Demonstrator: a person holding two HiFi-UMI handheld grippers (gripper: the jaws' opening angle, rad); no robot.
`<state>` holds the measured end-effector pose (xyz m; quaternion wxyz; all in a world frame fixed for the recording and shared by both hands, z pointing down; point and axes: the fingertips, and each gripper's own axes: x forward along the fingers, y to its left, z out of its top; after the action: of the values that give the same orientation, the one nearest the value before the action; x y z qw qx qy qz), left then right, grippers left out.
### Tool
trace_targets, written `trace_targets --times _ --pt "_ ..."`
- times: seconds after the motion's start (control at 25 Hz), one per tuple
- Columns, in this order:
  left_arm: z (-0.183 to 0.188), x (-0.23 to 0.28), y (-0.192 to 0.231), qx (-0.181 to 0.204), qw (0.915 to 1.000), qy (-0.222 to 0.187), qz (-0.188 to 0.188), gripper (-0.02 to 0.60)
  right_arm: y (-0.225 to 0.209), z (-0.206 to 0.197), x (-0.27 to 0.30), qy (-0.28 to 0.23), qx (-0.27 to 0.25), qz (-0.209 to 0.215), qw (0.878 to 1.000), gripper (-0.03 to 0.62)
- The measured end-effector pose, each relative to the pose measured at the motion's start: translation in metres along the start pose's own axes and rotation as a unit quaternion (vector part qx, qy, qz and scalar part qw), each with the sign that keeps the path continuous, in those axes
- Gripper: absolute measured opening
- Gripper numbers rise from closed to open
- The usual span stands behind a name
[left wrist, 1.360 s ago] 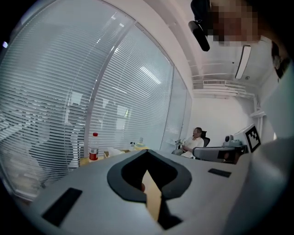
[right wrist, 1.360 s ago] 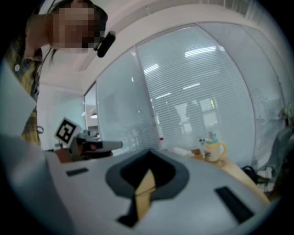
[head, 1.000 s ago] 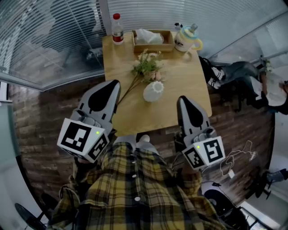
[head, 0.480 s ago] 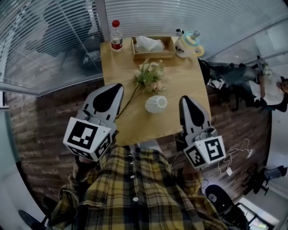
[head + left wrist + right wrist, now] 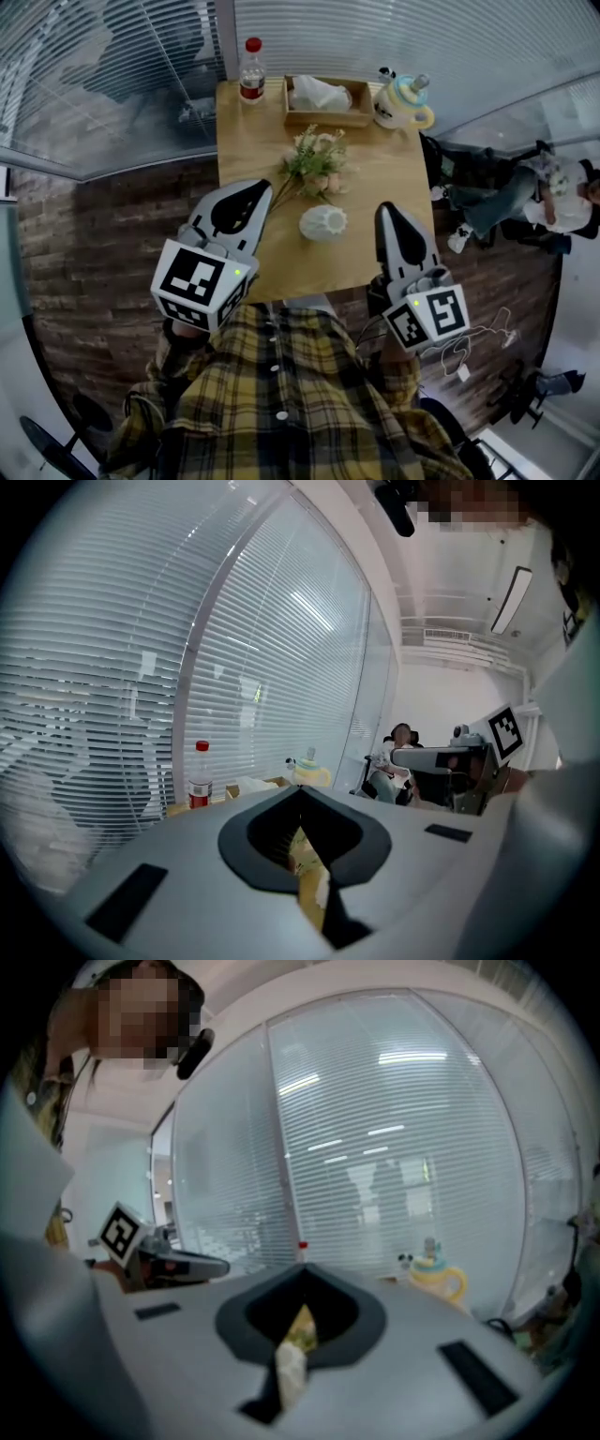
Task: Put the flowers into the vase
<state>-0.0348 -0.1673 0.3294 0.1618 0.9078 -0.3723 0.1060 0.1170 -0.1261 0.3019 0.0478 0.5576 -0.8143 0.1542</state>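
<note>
A bunch of flowers [image 5: 315, 157] with green leaves and pale blooms lies on the wooden table [image 5: 375, 178], its long stems running toward the near left. A white ribbed vase [image 5: 323, 223] sits just in front of the blooms. My left gripper [image 5: 262, 186] hovers over the table's near left edge, its tip close to the stem ends, jaws shut and empty. My right gripper [image 5: 385, 207] hangs over the near right edge, right of the vase, also shut and empty. In both gripper views the closed jaws [image 5: 302, 790] [image 5: 305, 1268] hide most of the table.
Along the table's far edge stand a red-capped bottle [image 5: 251, 70], a wooden tissue box [image 5: 322, 97] and a yellow and teal kettle [image 5: 405, 100]. Glass walls with blinds enclose the far side. A seated person [image 5: 511, 192] is to the right, on the brick floor.
Both grippers have come forward over the table's near edge. The left one moved further, toward the flower stems and lower. Flowers and vase lie as before.
</note>
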Motion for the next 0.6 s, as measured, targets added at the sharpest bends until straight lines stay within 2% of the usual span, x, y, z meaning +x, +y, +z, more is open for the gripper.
trace_targets --times 0.4,0.6 --pt "-0.003 0.015 -0.002 0.003 0.9992 0.018 0.034 0.014 -0.015 0.001 0.016 0.007 -0.001 0.040 0.999 0.012" --pt "-0.003 0.021 -0.001 0.002 0.9991 0.025 0.034 0.079 -0.020 0.002 0.022 0.011 -0.001 0.050 0.999 0.012"
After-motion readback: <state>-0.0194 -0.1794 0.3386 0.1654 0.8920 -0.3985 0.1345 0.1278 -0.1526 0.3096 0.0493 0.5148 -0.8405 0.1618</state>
